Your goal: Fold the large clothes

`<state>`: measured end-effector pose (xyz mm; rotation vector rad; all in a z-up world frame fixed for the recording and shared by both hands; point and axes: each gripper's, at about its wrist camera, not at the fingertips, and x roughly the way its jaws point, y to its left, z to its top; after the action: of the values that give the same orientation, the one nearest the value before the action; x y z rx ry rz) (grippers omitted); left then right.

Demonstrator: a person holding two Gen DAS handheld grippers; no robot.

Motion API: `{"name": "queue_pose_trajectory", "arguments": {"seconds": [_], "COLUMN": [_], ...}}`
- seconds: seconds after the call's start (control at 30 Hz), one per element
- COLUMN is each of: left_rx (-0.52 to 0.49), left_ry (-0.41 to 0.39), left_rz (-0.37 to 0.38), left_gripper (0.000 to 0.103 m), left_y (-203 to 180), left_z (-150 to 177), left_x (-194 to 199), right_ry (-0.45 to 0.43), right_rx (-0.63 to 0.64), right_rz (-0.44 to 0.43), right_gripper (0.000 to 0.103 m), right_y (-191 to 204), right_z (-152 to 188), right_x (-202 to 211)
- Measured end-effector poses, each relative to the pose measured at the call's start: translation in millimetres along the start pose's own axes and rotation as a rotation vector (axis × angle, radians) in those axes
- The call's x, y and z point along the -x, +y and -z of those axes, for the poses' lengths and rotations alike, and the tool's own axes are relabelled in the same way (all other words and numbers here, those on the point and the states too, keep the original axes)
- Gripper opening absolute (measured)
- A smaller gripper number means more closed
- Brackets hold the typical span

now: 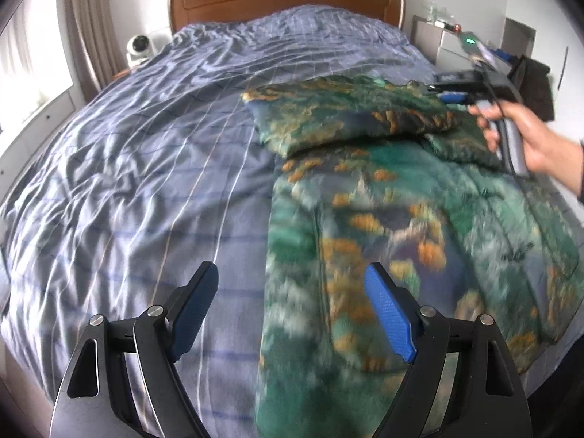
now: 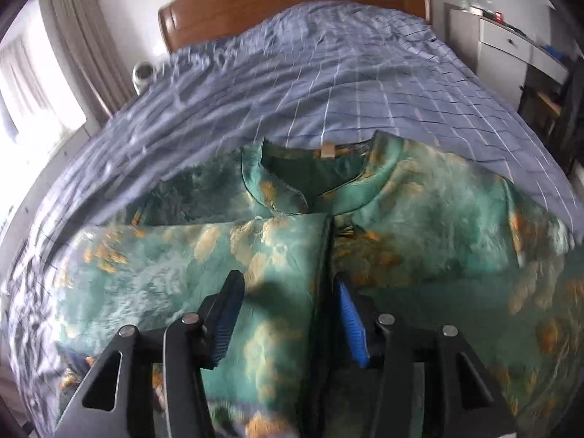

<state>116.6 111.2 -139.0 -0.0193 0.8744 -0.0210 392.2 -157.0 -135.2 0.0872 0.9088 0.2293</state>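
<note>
We found the left gripper (image 1: 292, 303) spread wide and empty above the near hem. The right gripper (image 2: 288, 314) hung part-open over the jacket (image 2: 419, 219), grasping nothing. The green jacket lay flat on the bedspread (image 1: 146, 146), one sleeve (image 1: 346, 113) folded across, presumably narrowing it for folding.

Padded green jacket with orange and pale landscape print (image 2: 284, 255): lies flat on the bed, front side up, collar toward the headboard. Neckline open, a small tan label visible inside the collar. One sleeve (image 1: 350, 113) folded across the chest. Front closure runs straight down the middle. Surface quilted, slightly glossy
</note>
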Motion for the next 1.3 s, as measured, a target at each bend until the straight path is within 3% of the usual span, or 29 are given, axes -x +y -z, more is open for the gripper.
{"name": "queue_pose_trajectory", "arguments": {"seconds": [0.2,0.33,0.4,0.5,0.6,0.83,1.0,1.07,1.17,1.3], "left_rx": [0.04,0.07,0.067,0.064,0.013,0.011,0.03,0.042,0.051,0.119], "left_ry": [-0.062,-0.017,0.036,0.138,0.112,0.101,0.023,0.018,0.019,0.091], "left_rz": [0.122,0.121,0.085,0.049,0.026,0.022,0.079,0.093,0.053,-0.001], "left_gripper": [0.084,0.082,0.067,0.06,0.06,0.061,0.079,0.08,0.08,0.08], "left_y": [-6.9,-15.9,-20.1,-21.7,-27.9,-29.0,-41.5,-43.9,-43.5,-27.4], "left_z": [-92.0,-143.7,-149.3,-141.4,-132.5,-134.3,-172.9,-190.9,-209.2,-207.7], "left_x": [-31.5,-94.0,-128.4,-174.9,-186.8,-163.4,-143.1,-151.7,-177.5,-224.6], "right_ry": [-0.181,-0.129,-0.1,0.009,0.064,0.054,0.043,0.043,0.037,0.027], "right_rx": [0.22,0.342,0.35,0.285,0.268,0.221,0.222,0.214,0.209,0.199], "right_rz": [-0.005,-0.119,-0.122,-0.132,-0.118,-0.129,-0.122,-0.128,-0.134,-0.142], "right_gripper": [0.052,0.052,0.052,0.052,0.052,0.052,0.052,0.052,0.052,0.052], "right_y": [24.1,48.6,50.8,42.0,36.4,25.3,27.6,26.4,25.0,22.0], "right_z": [14.6,19.8,24.0,37.1,54.5,64.3,64.5,64.1,65.6,68.1], "right_x": [76.6,77.1,63.0,25.5,3.0,-4.1,-9.6,-9.7,-8.9,-9.7]}}
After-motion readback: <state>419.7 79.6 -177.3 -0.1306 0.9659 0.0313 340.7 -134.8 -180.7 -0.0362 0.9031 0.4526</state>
